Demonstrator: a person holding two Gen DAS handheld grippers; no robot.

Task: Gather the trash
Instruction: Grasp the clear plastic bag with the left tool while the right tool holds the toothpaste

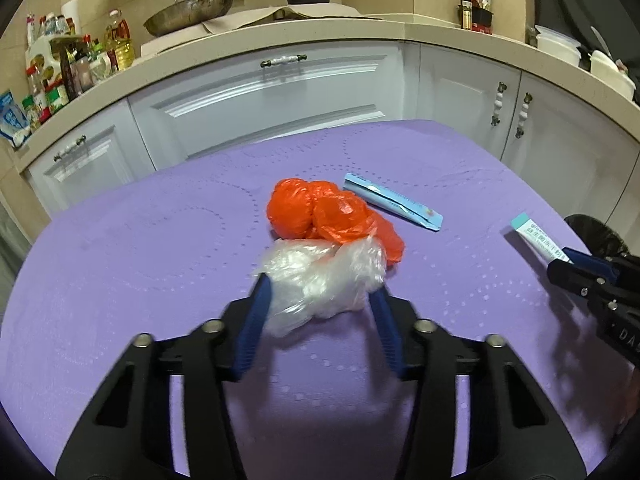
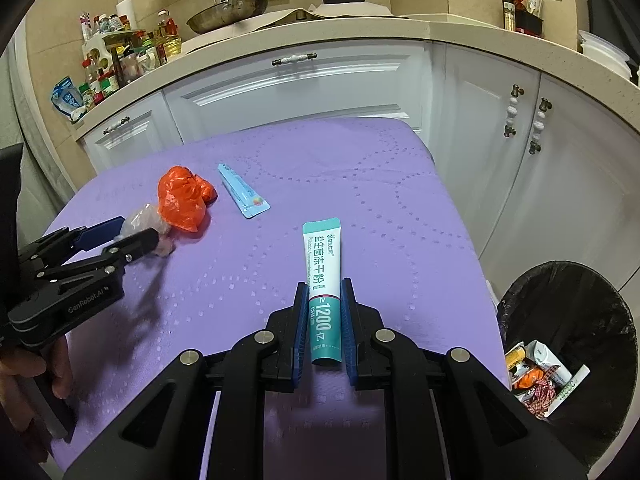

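Presently, the left gripper (image 1: 320,292) pinches the clear plastic wad (image 1: 320,280) on the purple cloth (image 1: 160,240), touching the orange bag (image 1: 320,212): light, soft, crushable, best taken mid-bulk. The right gripper (image 2: 325,300) clamps the teal sachet (image 2: 323,280) at its lower half; flat, slippery, light. The bin (image 2: 600,280) stands just beside the table.

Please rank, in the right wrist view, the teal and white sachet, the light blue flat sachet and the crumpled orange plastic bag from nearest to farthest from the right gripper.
1. Teal and white sachet: clamped in the right gripper.
2. Light blue flat sachet: on the purple tablecloth, ahead and left.
3. Crumpled orange plastic bag: farther left, beside the left gripper.
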